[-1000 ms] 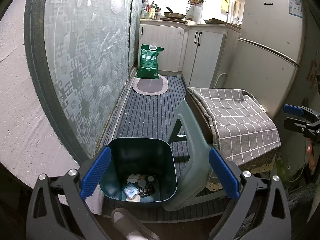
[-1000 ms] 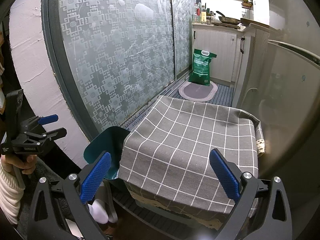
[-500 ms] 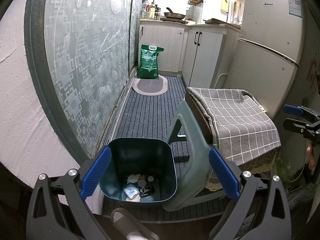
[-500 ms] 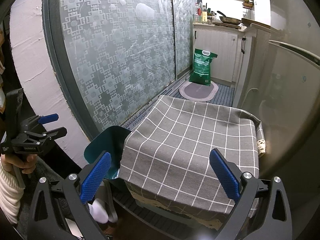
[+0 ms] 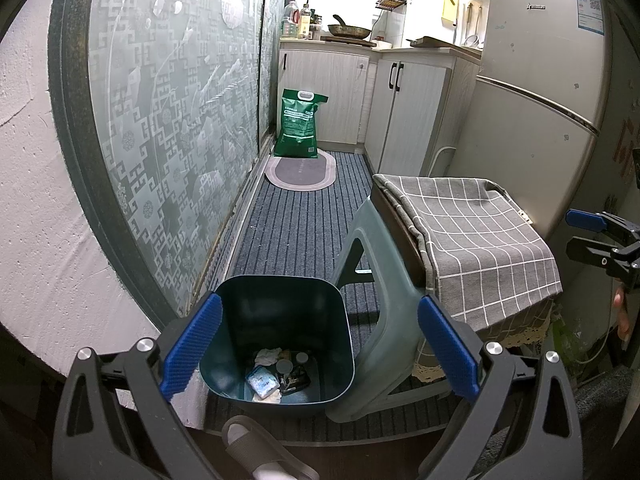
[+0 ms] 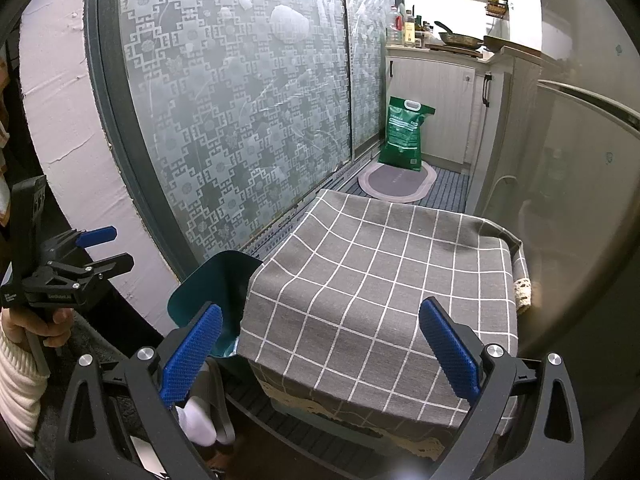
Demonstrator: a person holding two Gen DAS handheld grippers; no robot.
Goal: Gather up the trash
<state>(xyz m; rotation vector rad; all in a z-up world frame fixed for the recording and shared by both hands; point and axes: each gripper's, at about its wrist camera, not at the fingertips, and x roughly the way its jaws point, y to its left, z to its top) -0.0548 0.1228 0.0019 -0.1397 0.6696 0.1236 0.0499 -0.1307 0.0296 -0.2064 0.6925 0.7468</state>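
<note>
Pretty much nothing is changed from a second ago. The left gripper [image 5: 318,344] is still held above the dark teal trash bin [image 5: 340,320], jaws spread wide with nothing between them. The trash [image 5: 278,372] is seen lying at the bottom of the bin: a crumpled white piece, a small blue-white packet and some dark bits. The bin is parked on the striped carpet [image 5: 292,236], touching a tilted grey-green stool [image 5: 384,304]. The right gripper [image 6: 320,350] is kept over the checked grey cloth [image 6: 380,280], jaws also wide apart and empty. A green bag [image 5: 300,124] is left standing by the cabinets.
</note>
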